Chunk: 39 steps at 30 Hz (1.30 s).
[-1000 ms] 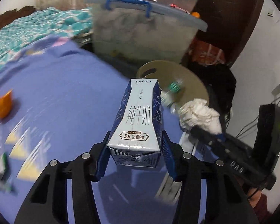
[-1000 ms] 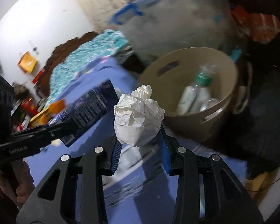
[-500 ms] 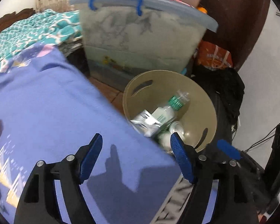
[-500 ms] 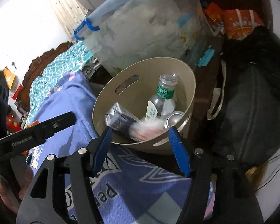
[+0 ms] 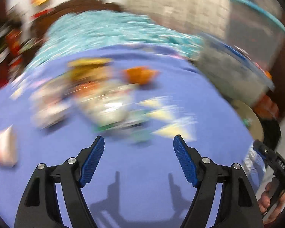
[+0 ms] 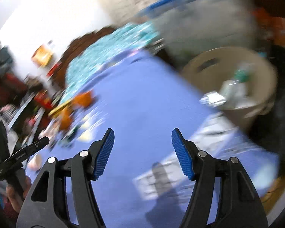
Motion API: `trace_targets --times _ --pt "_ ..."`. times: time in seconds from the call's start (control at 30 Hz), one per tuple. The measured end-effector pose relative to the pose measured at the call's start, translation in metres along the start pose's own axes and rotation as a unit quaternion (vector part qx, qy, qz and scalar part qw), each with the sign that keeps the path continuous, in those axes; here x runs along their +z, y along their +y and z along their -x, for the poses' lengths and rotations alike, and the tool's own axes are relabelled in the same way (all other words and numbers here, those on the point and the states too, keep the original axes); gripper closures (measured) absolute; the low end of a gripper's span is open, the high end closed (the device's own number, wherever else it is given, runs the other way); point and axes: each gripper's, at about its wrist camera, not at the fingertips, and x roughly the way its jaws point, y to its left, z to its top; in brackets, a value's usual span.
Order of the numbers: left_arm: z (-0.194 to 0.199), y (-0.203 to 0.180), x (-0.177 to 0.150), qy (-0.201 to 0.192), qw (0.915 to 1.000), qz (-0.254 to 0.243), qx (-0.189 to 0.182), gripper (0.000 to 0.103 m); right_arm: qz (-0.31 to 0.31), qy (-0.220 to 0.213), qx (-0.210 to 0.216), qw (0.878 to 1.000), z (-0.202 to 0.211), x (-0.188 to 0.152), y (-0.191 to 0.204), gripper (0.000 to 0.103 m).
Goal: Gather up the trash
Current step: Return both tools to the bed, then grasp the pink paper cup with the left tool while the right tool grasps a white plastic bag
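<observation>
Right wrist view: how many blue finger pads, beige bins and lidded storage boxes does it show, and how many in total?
Blue finger pads: 2
Beige bin: 1
Lidded storage box: 1
Total: 4

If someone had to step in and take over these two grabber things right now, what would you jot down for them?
Left gripper: open, nothing between the fingers, over the purple bedspread.
Right gripper: open and empty too.
Beige bin: beside the bed, to the right; it already holds a green-capped bottle and other pieces, too blurred to name.
Still on the bedspread: a blurred pile of wrappers, an orange piece and a pale piece at the left.
Done: some trash is binned.
Left: probably pick up the pile next and carry it to the bin.
</observation>
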Motion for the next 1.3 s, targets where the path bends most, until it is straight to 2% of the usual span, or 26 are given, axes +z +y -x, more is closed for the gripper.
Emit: trace_targets --times 0.1,0.17,0.23,0.37,0.43,0.5,0.6,0.67,0.77,0.83,1.0,1.03,1.07,1.1,1.13,1.17,1.23,1.3 --pt "0.035 0.087 -0.021 -0.008 0.9961 0.076 0.044 0.031 0.049 0.046 0.045 0.997 -0.027 -0.017 0.055 0.046" --pt "0.057 0.142 -0.034 -0.019 0.9881 0.114 0.102 0.03 0.082 0.078 0.074 0.991 -0.044 -0.03 0.092 0.051" --pt "0.066 0.19 -0.041 -0.013 0.9774 0.154 0.144 0.024 0.111 0.106 0.099 0.983 -0.06 -0.043 0.128 0.051" --pt "0.073 0.261 -0.043 -0.013 0.9626 0.247 0.111 0.023 0.173 0.154 0.138 0.963 -0.088 -0.072 0.204 0.051" --pt "0.068 0.284 -0.036 -0.011 0.9585 0.27 0.09 0.023 0.2 0.164 0.14 0.956 -0.099 -0.081 0.234 0.05" --pt "0.06 0.293 -0.027 -0.01 0.9606 0.269 0.069 0.019 0.22 0.17 0.141 0.95 -0.11 -0.088 0.259 0.05" --pt "0.036 0.296 -0.006 0.0 0.9674 0.245 0.064 0.015 0.24 0.172 0.135 0.946 -0.131 -0.089 0.294 0.048" --pt "0.017 0.299 0.0 0.015 0.9681 0.244 0.054 0.015 0.259 0.161 0.127 0.944 -0.148 -0.084 0.32 0.04" --pt "-0.002 0.305 -0.003 0.028 0.9652 0.258 0.033 0.014 0.28 0.132 0.112 0.944 -0.165 -0.072 0.348 0.024" --pt "0.0 0.303 -0.007 0.023 0.9661 0.255 0.031 0.009 0.295 0.125 0.101 0.942 -0.185 -0.069 0.367 0.024" --pt "0.008 0.291 -0.021 0.021 0.9686 0.246 0.031 0.009 0.306 0.141 0.074 0.939 -0.236 -0.061 0.391 0.022" --pt "0.009 0.29 -0.024 0.018 0.9689 0.245 0.032 0.009 0.306 0.149 0.067 0.938 -0.245 -0.062 0.391 0.026" --pt "0.009 0.287 -0.025 0.015 0.9692 0.243 0.036 0.01 0.303 0.162 0.06 0.937 -0.255 -0.065 0.389 0.035" --pt "0.01 0.286 -0.027 0.013 0.9698 0.24 0.042 0.018 0.297 0.18 0.061 0.936 -0.259 -0.069 0.386 0.047" --pt "0.011 0.282 -0.028 0.012 0.9723 0.23 0.038 0.039 0.285 0.187 0.071 0.937 -0.259 -0.072 0.383 0.054" --pt "0.011 0.278 -0.028 0.015 0.974 0.224 0.029 0.044 0.272 0.188 0.086 0.94 -0.252 -0.073 0.377 0.06" --pt "0.013 0.271 -0.03 0.016 0.9761 0.212 0.042 0.049 0.276 0.189 0.094 0.938 -0.237 -0.076 0.372 0.061" --pt "0.014 0.264 -0.034 0.025 0.9768 0.212 0.019 0.051 0.282 0.188 0.104 0.935 -0.213 -0.083 0.363 0.062"
